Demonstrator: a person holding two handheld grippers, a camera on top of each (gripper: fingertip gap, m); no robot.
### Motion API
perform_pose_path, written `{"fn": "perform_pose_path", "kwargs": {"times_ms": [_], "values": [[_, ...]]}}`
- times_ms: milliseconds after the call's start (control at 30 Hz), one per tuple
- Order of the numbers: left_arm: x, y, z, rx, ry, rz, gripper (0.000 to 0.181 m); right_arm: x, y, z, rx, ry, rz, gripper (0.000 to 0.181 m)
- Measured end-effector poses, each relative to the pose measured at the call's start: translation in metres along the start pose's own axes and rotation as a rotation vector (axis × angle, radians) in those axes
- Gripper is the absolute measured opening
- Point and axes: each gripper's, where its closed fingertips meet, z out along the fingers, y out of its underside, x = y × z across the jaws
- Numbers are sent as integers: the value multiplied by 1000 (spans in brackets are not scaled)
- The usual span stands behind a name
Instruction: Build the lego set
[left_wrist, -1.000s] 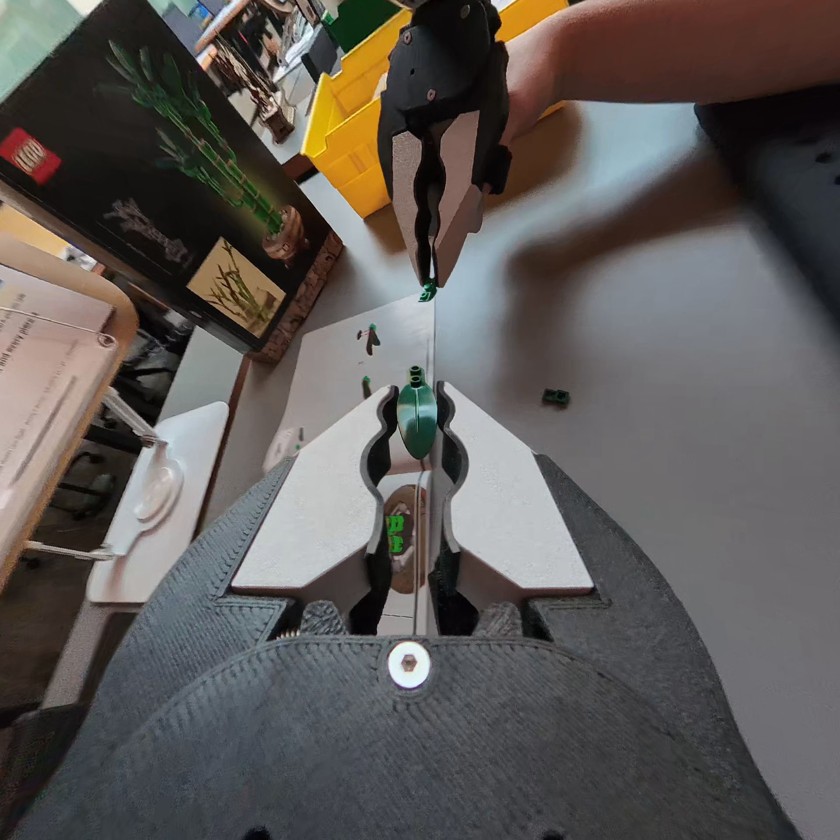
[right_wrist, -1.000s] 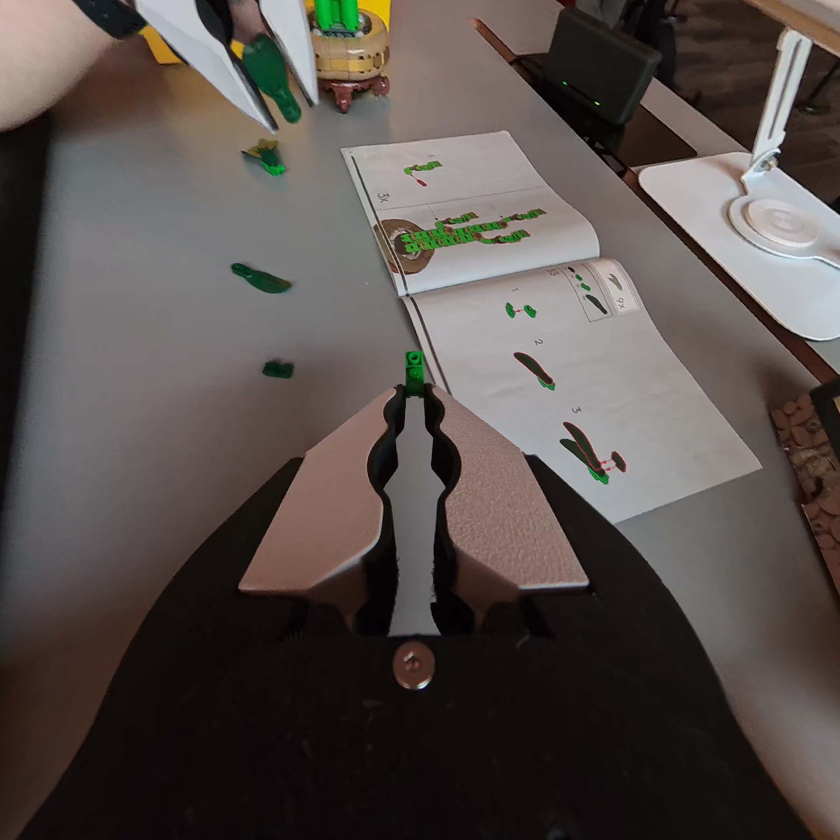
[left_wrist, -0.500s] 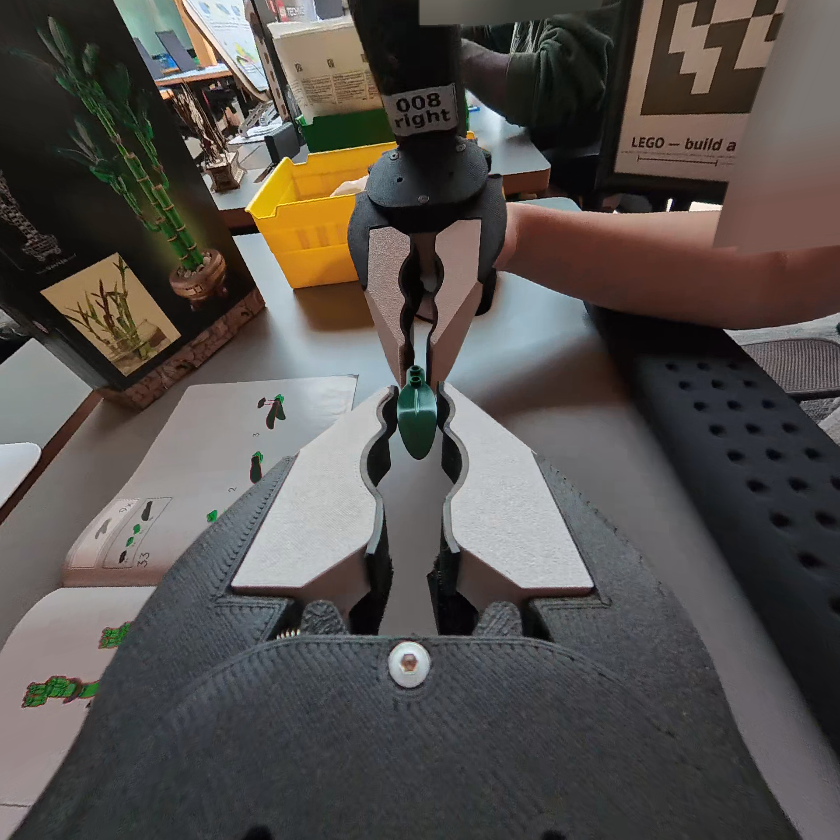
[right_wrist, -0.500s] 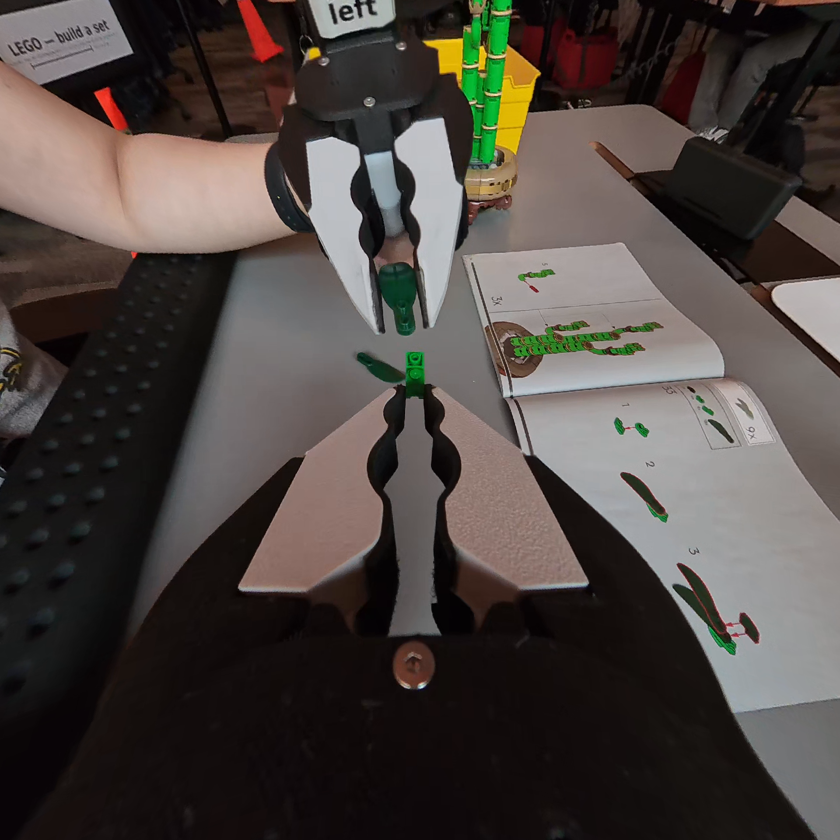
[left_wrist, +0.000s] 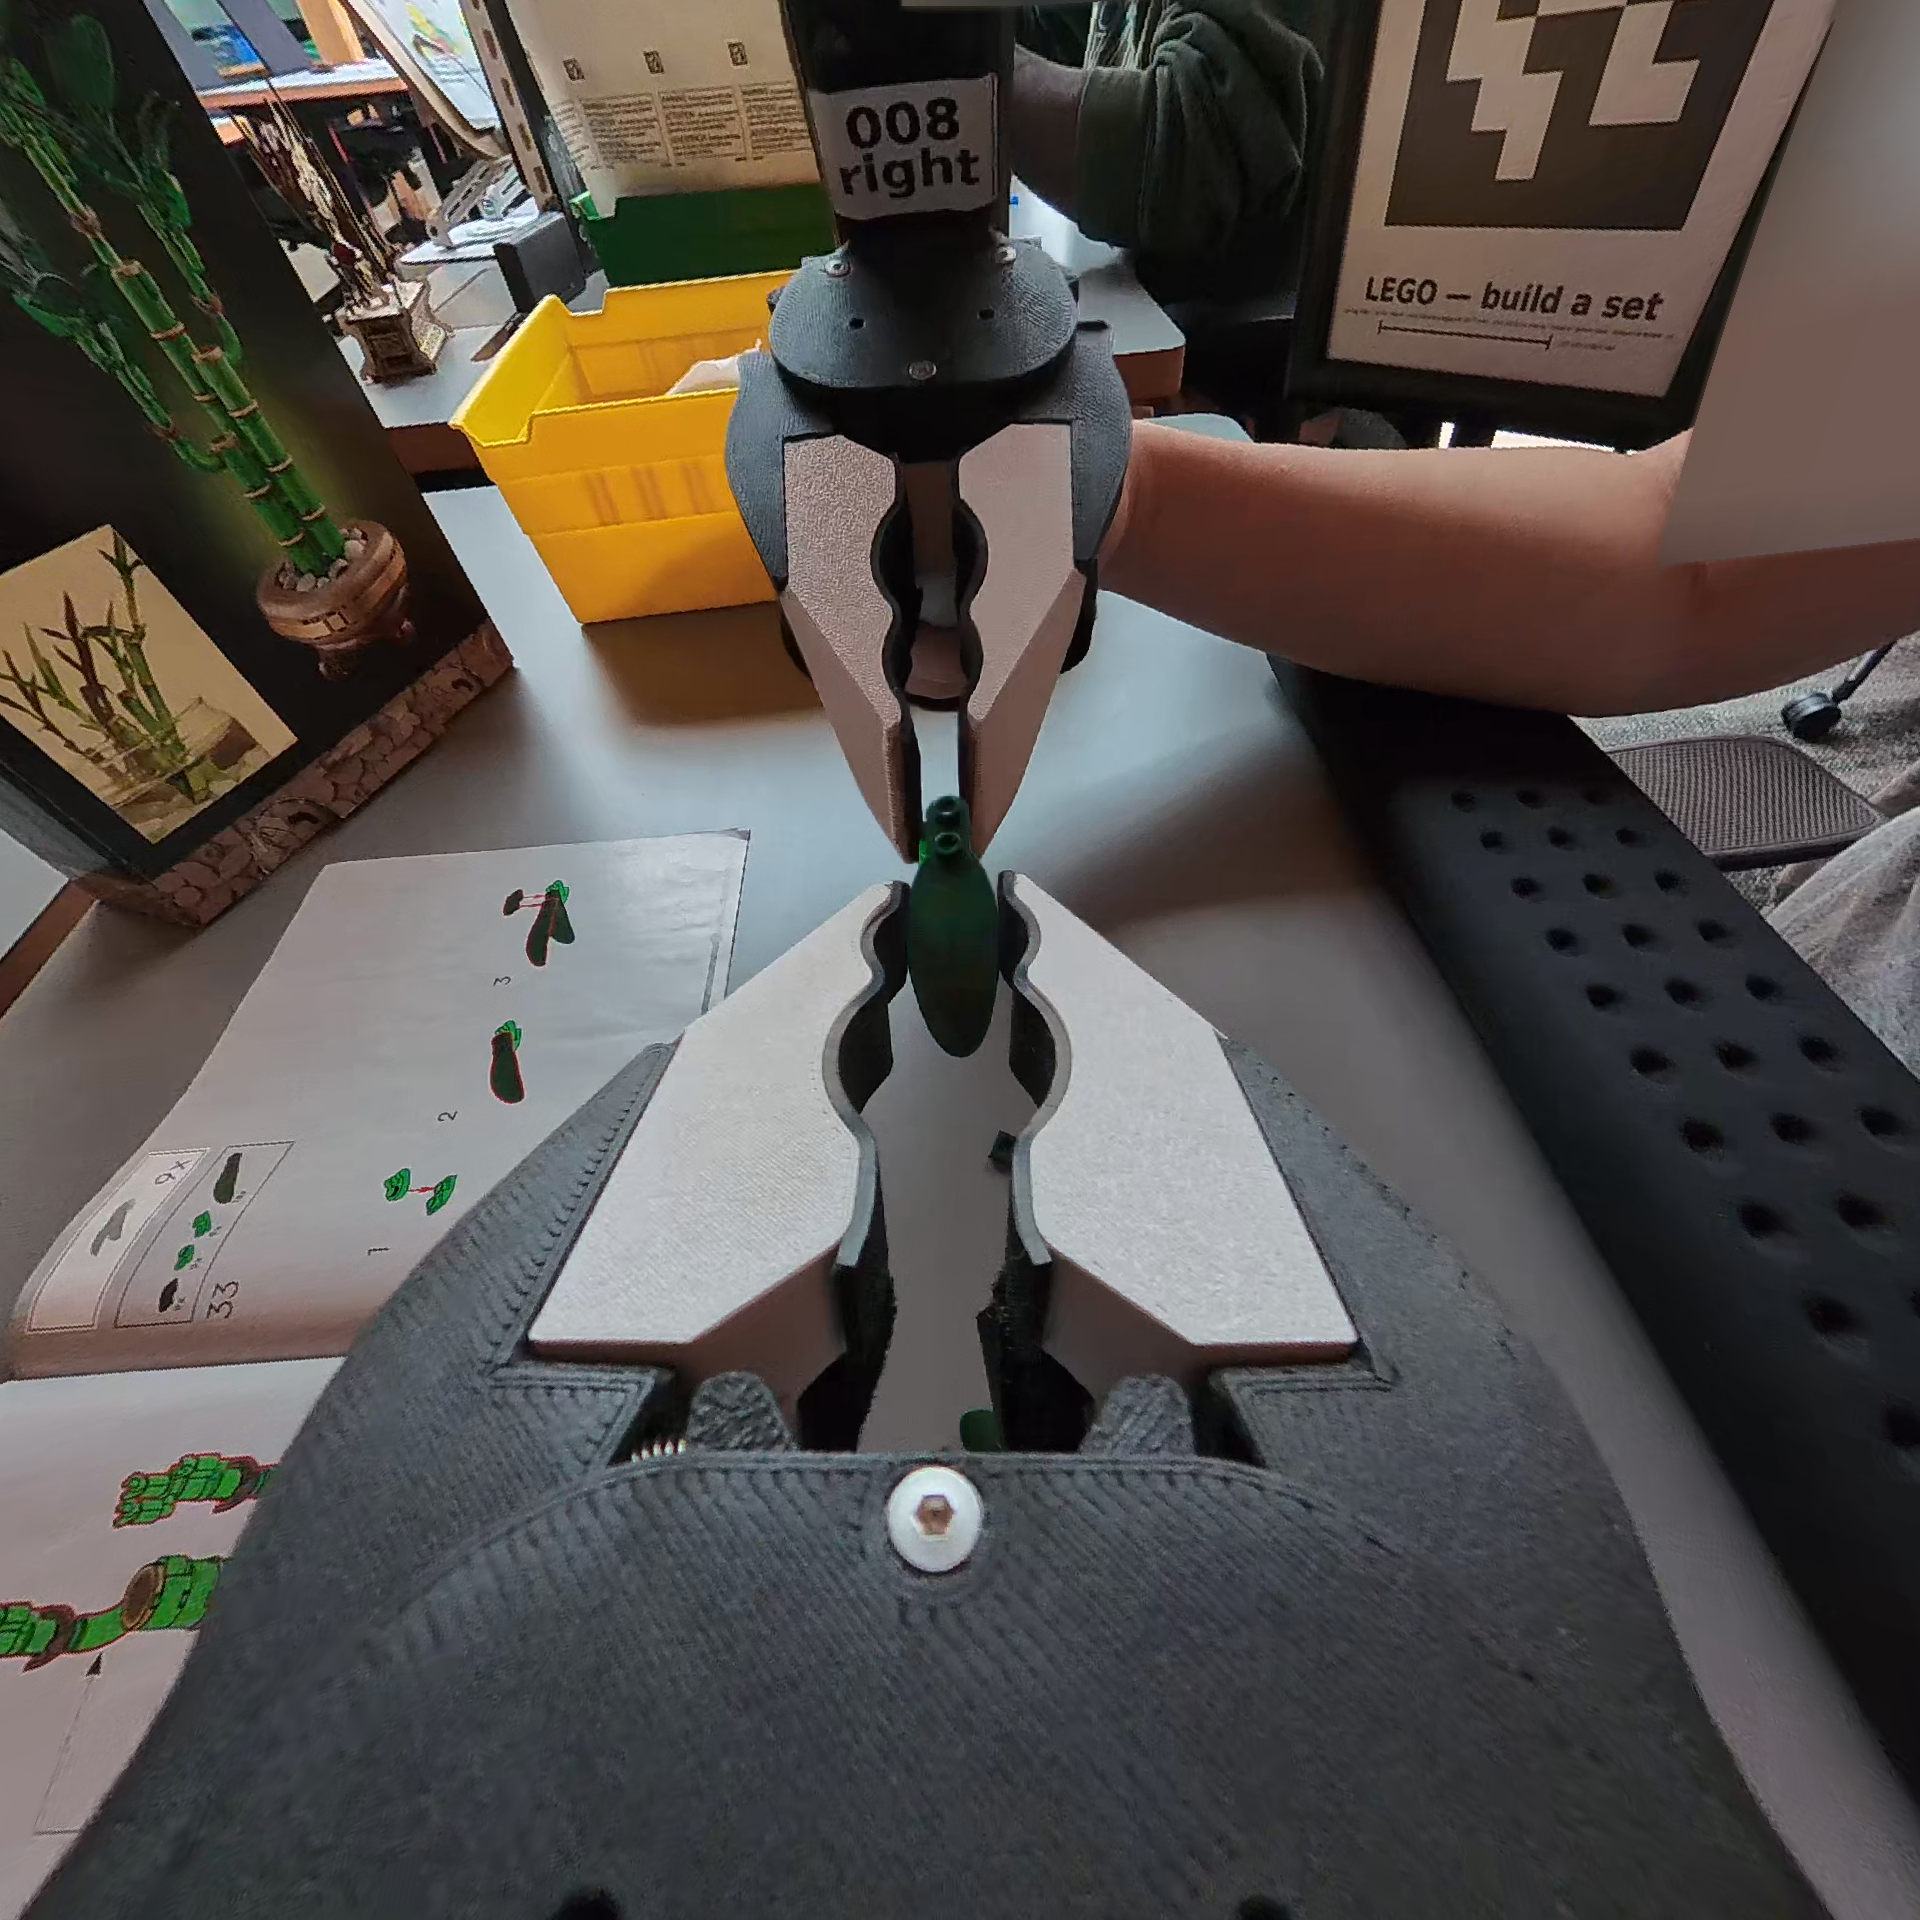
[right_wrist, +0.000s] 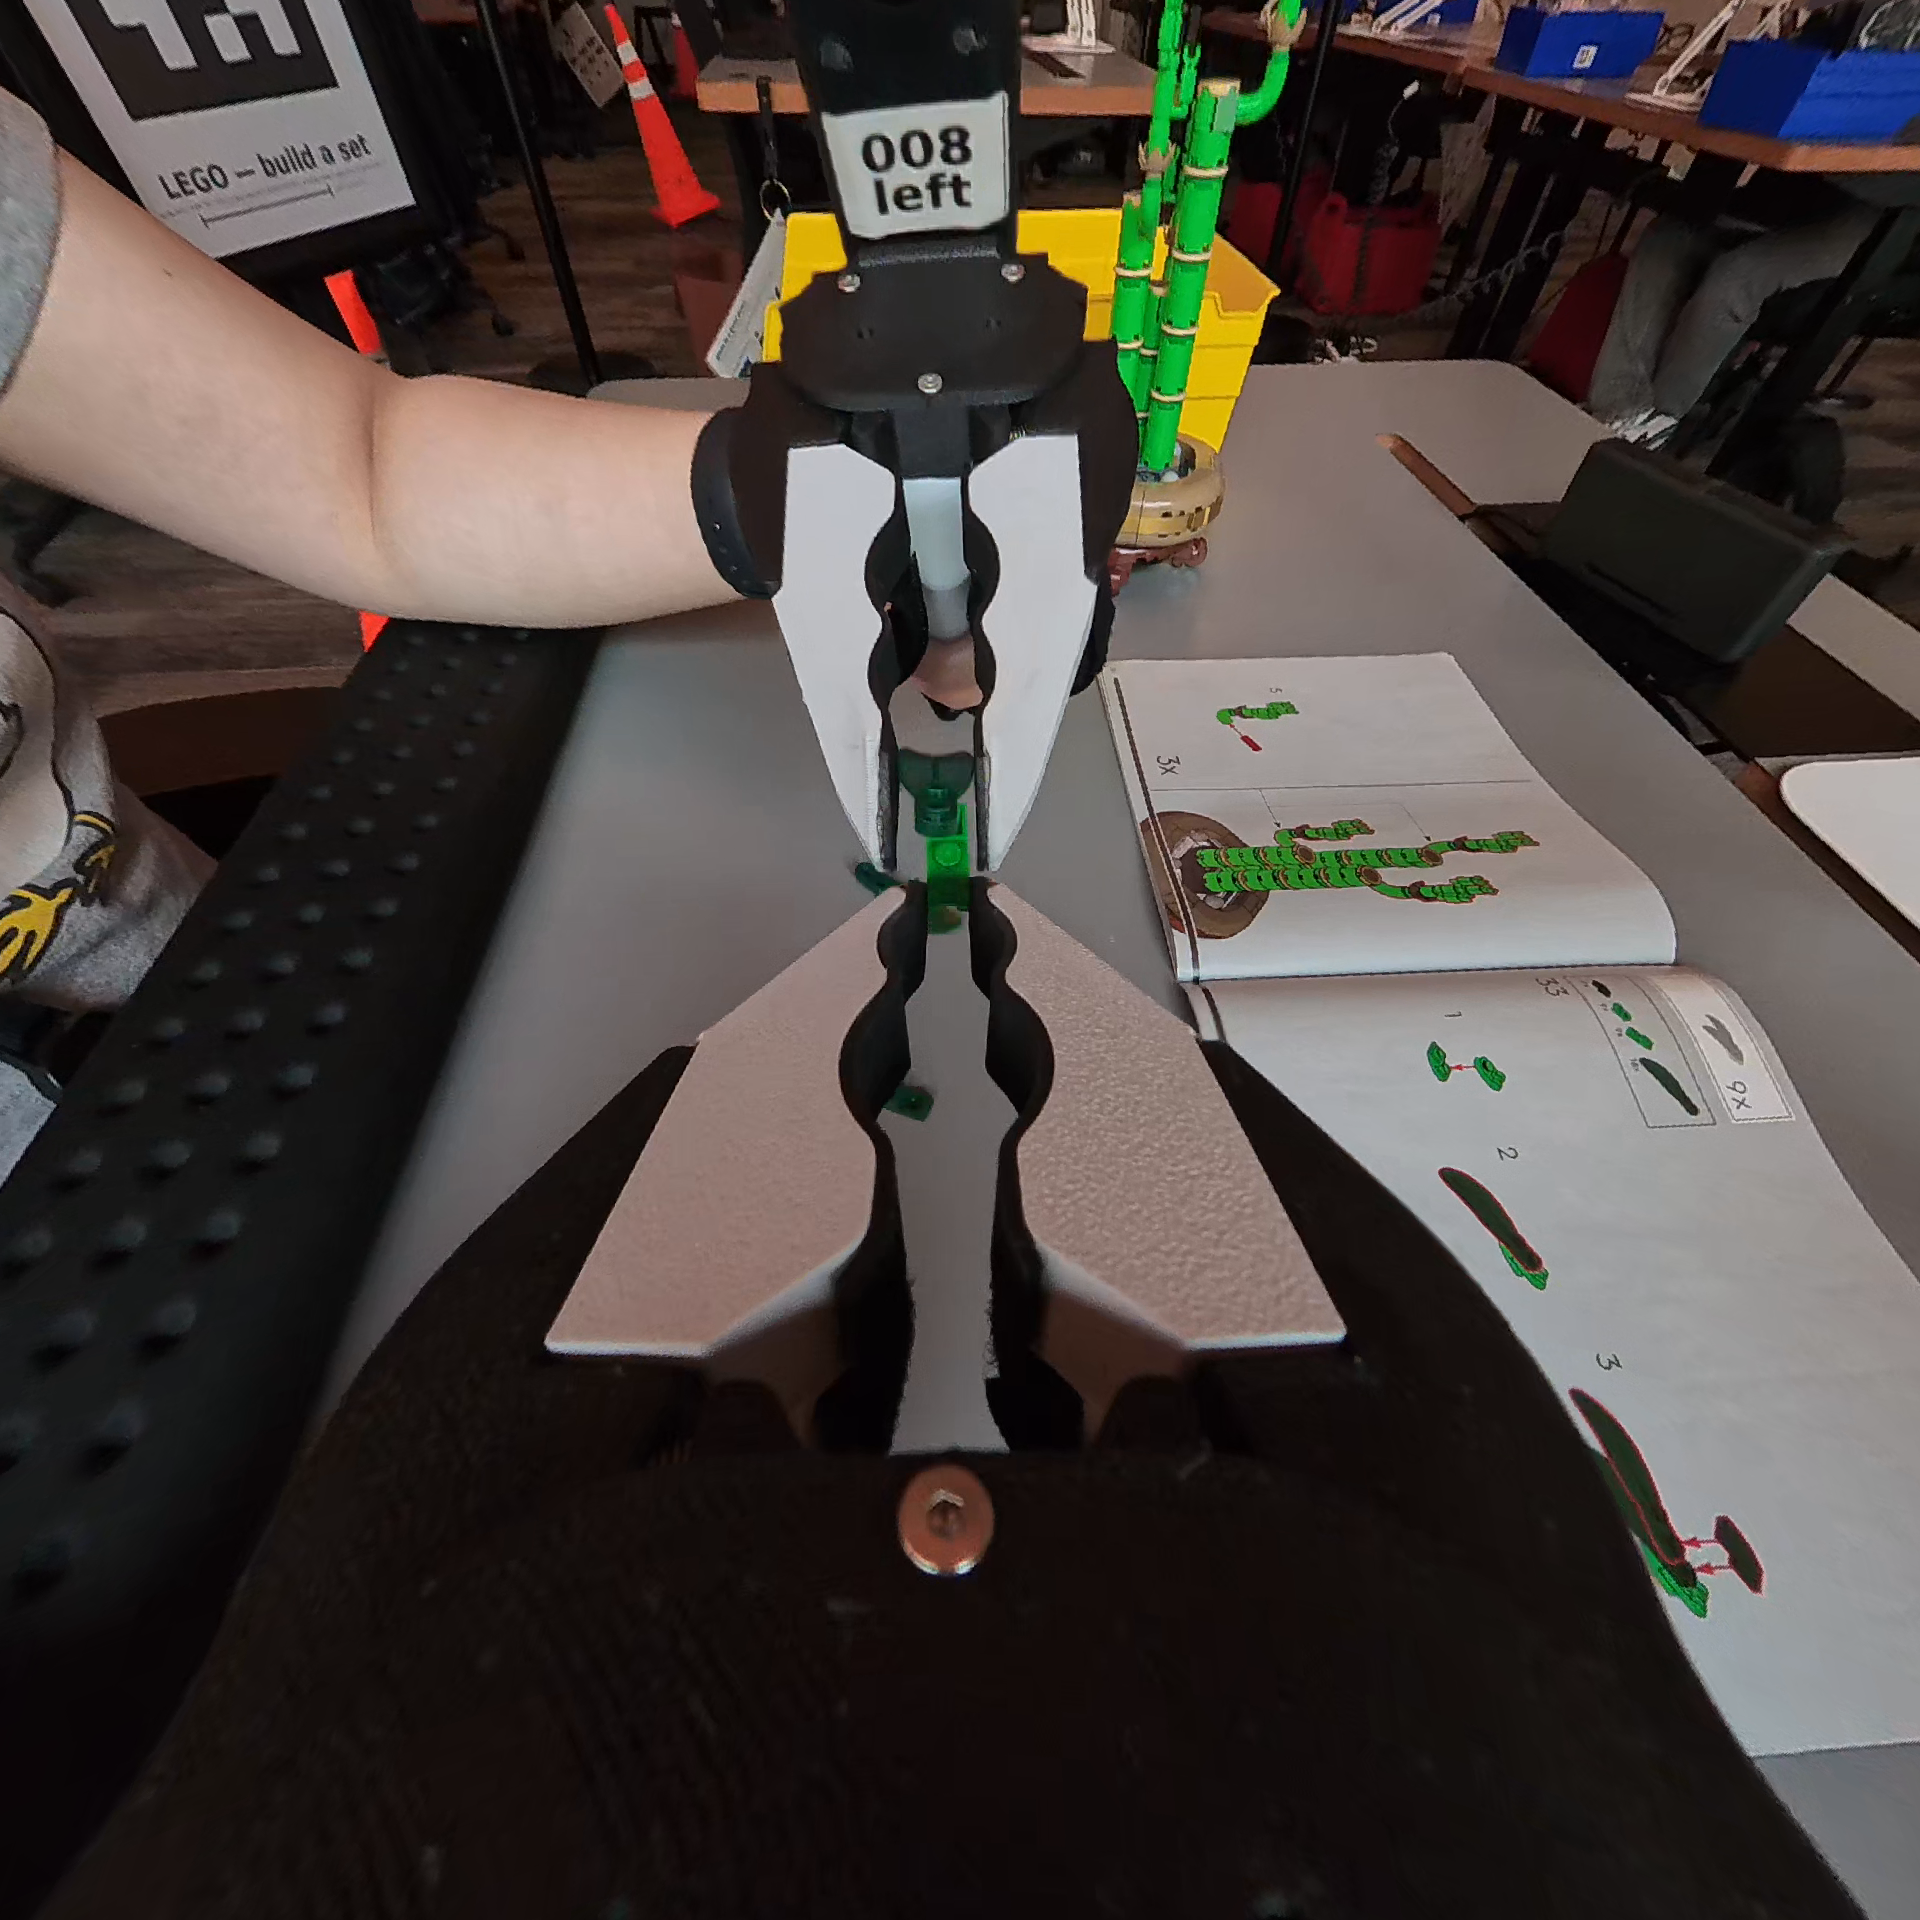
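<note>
The left gripper (left_wrist: 951, 904) pinches a dark green leaf piece (left_wrist: 953, 961). At twelve o'clock the right gripper (left_wrist: 940, 836) meets its studded tip above the desk (left_wrist: 1195, 790). An instruction booklet (left_wrist: 416, 1039) lies at nine o'clock.

The open booklet (right_wrist: 1455, 1091) lies on the table (right_wrist: 1351, 520); the bamboo model (right_wrist: 1169, 343) stands beyond it, the bin (right_wrist: 1231, 312) farther back.

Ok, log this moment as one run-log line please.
left claw: shut on dark green leaf | right claw: shut on bright green clip piece | pieces meeting tip to tip above table | seating: cannot tell
</note>
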Motion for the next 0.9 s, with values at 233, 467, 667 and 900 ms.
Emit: {"fn": "perform_pose_path", "kwargs": {"times_ms": [233,467,667,900], "values": [[-3,0,-1,-3,-1,-45,15,0,-6,-3,35,-12,34,6],[1,19,-3,-158,93,-222,15,-1,8,6,-47,-23,46,6],[2,35,-6,-216,138,-299,15,-1,24,18,-101,-79,176,6],[7,47,0,-262,171,-337,15,-2,34,27,-110,-169,336,6]]}}
